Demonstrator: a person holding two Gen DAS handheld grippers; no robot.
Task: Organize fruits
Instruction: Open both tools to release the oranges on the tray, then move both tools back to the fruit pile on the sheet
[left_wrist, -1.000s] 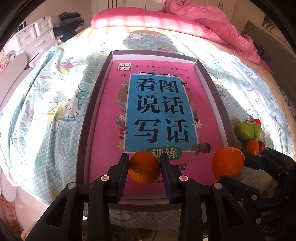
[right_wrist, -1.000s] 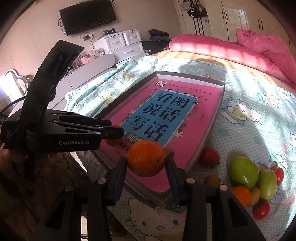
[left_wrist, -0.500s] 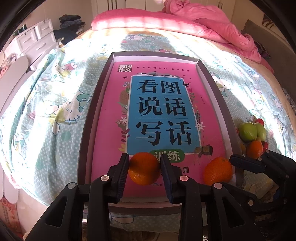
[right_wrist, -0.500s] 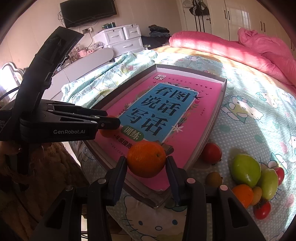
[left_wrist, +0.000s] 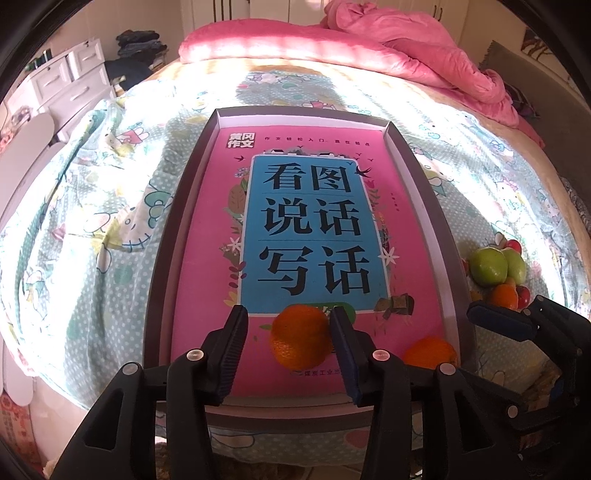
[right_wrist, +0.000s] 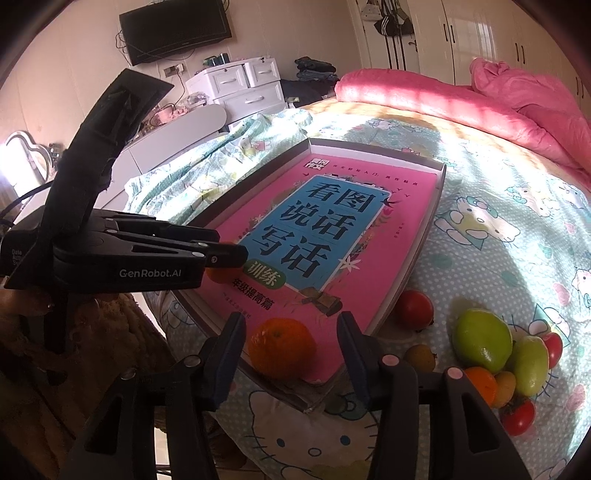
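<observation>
Oranges: one, another released at tray near edge, both grippers spread; next, withdraw for remaining fruit pile.

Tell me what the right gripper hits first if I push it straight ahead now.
The orange lying loose between the open right gripper fingers, on the pink book in the tray. Depth is unclear, but nothing else appears to lie nearer.

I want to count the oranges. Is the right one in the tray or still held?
In the tray: the orange rests on the tray, right gripper open.
</observation>
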